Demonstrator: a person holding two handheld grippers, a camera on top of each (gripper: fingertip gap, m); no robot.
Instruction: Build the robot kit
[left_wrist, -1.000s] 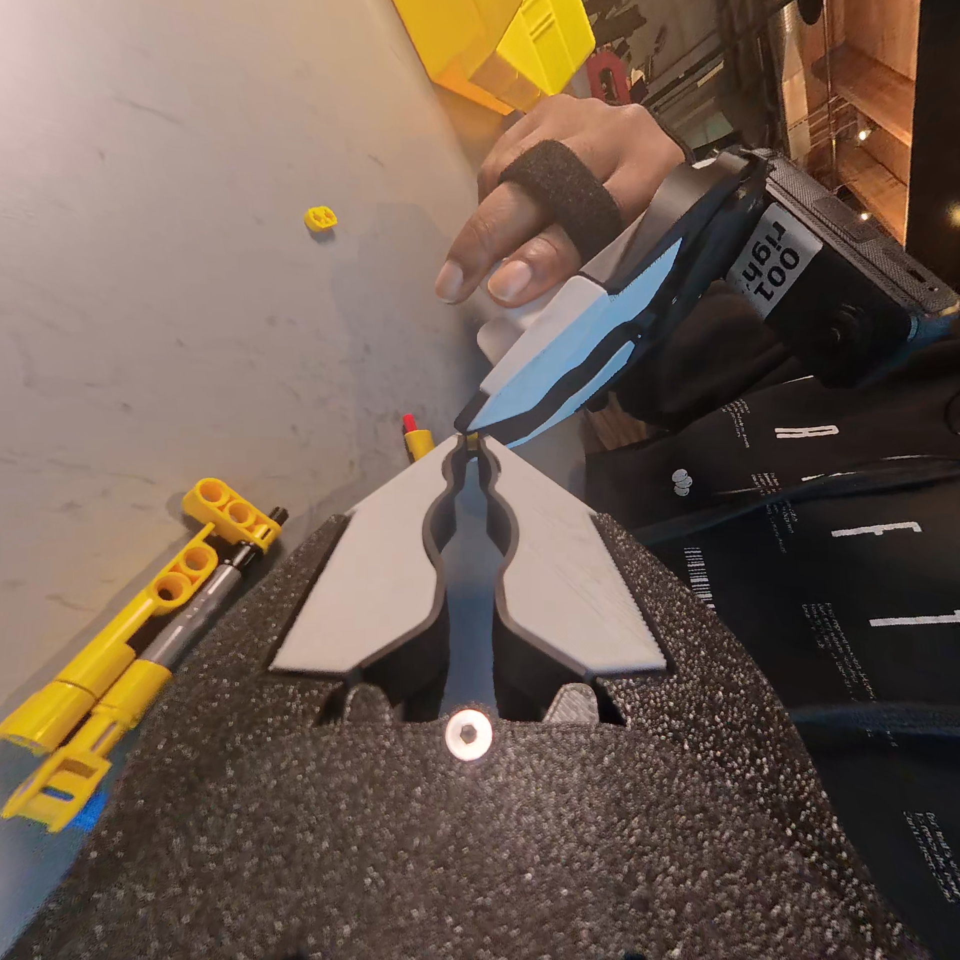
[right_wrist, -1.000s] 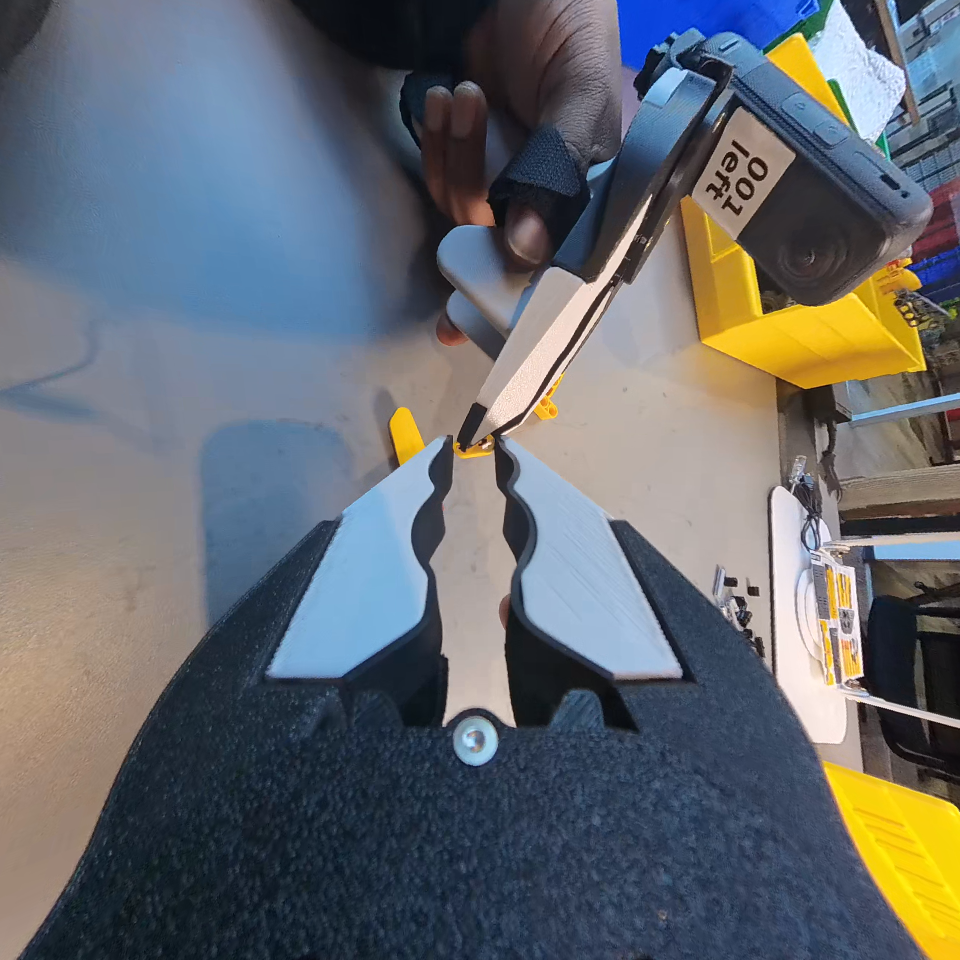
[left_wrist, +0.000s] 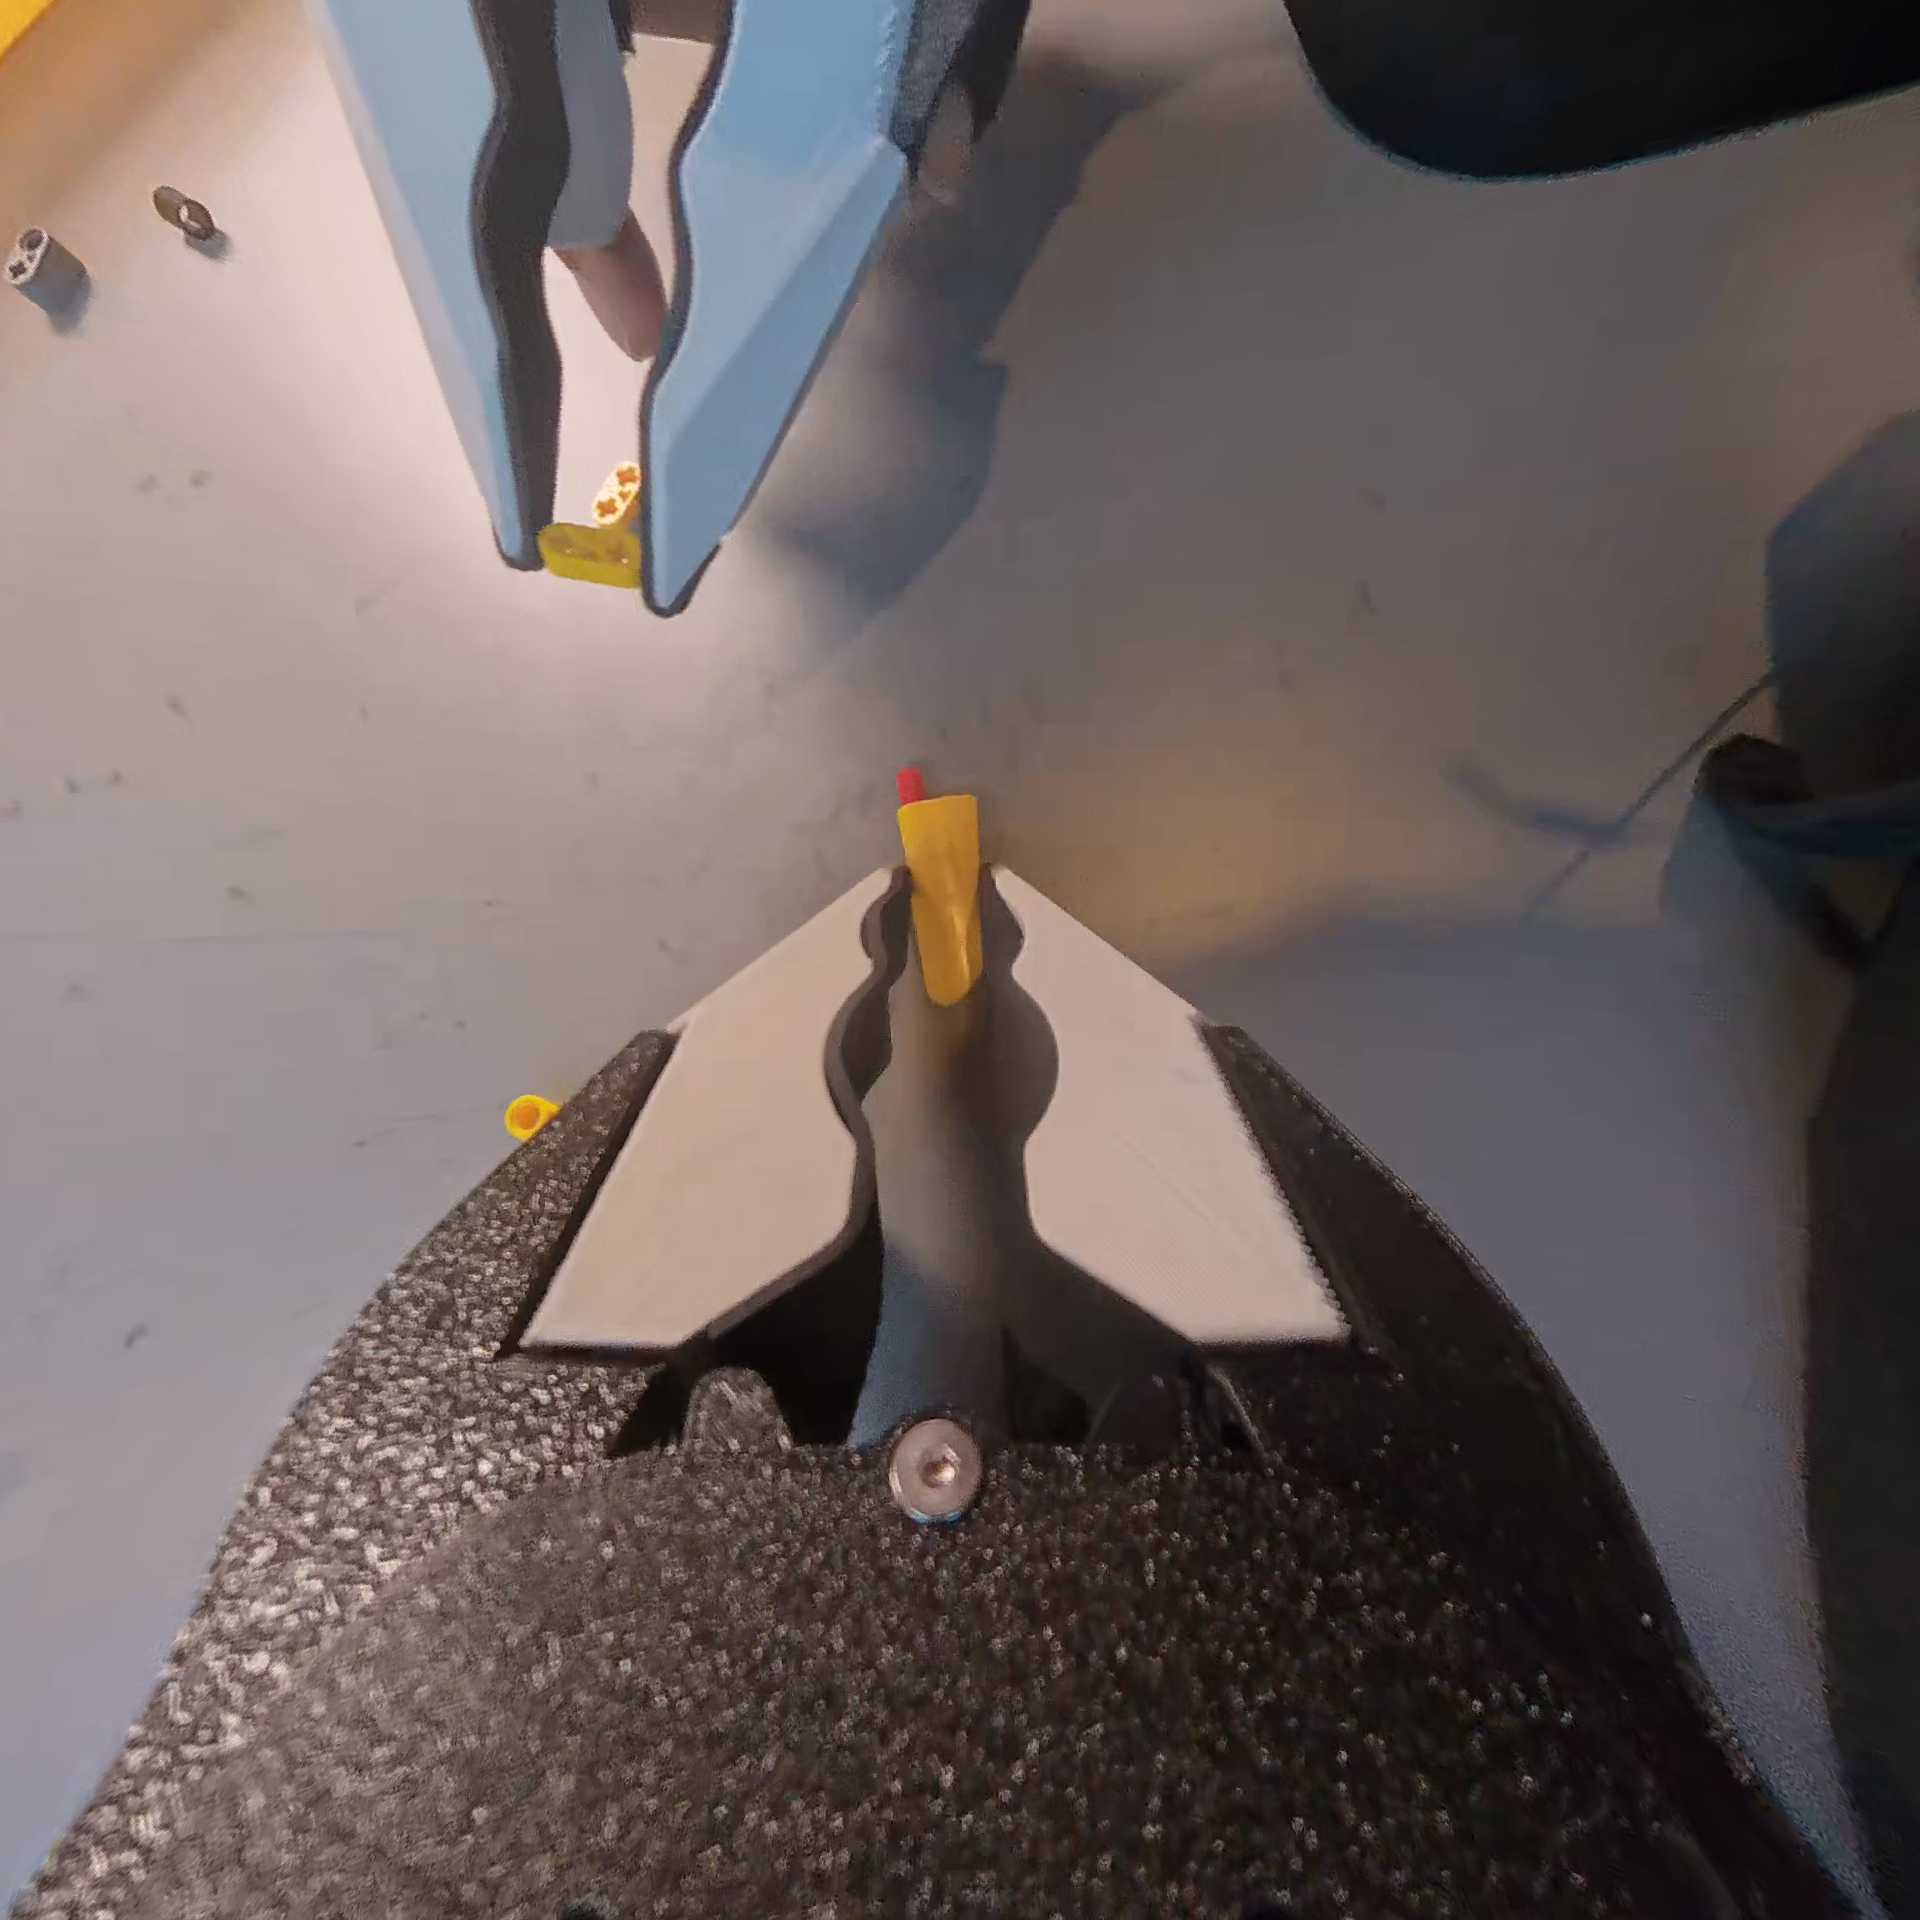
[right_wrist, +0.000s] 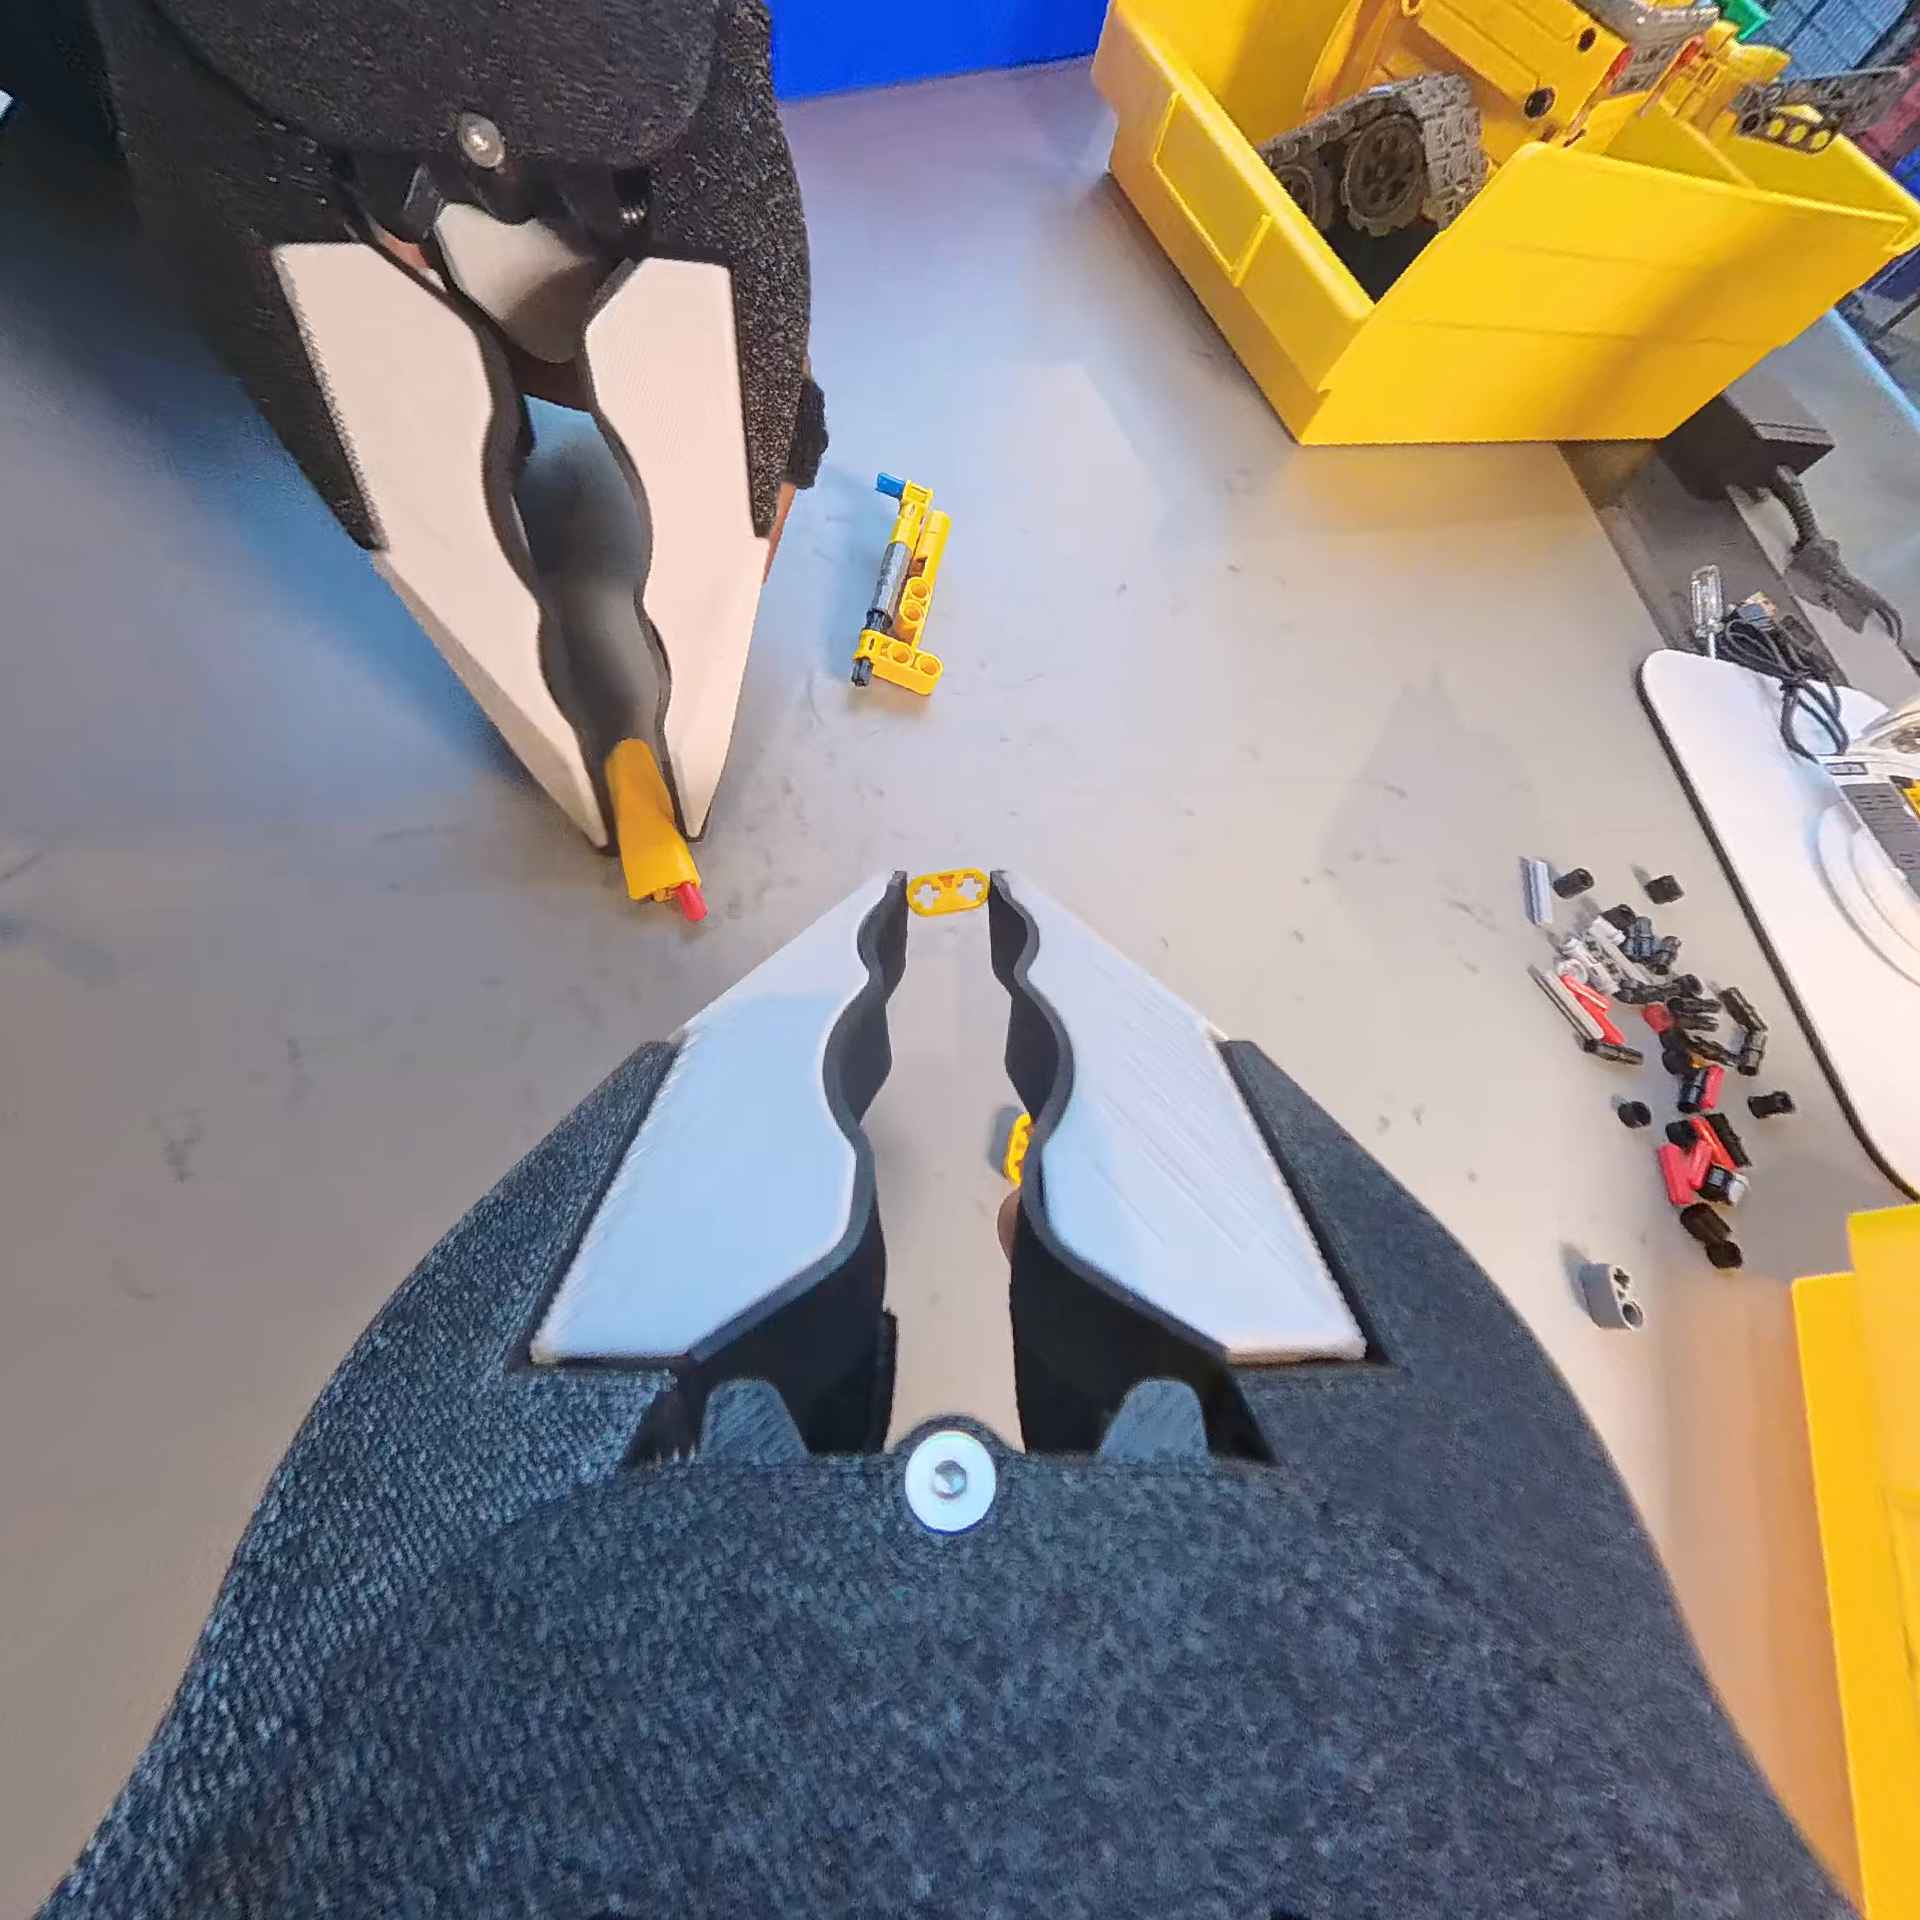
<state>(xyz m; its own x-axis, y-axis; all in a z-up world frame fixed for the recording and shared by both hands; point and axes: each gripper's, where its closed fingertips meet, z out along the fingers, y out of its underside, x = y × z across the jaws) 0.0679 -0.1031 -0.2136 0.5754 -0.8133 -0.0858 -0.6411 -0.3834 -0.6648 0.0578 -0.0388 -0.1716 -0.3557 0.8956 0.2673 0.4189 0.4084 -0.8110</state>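
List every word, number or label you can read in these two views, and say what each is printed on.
Left wrist view: no writing in sight.
Printed sheet on the white oval tray, right wrist view: too small to read.
Yellow plastic bin, left gripper gripping the yellow tapered piece, right gripper gripping the small yellow two-hole link: no markings show.

The left gripper (left_wrist: 943, 883) has matt, finely ribbed pale plastic fingers (left_wrist: 727, 1132) on a black, grainy, foam-like body, fixed by a shiny metal screw (left_wrist: 934, 1476). It clamps a smooth yellow plastic piece (left_wrist: 940, 904) with a red plastic pin (left_wrist: 910, 784). The right gripper (right_wrist: 945, 888), built alike, pinches a glossy yellow plastic link (right_wrist: 947, 892). The table (right_wrist: 1195, 727) is a smooth grey surface, scuffed and faintly reflective. The yellow bin (right_wrist: 1558, 312) is glossy plastic. The small black and red parts (right_wrist: 1683, 1060) look like plastic.
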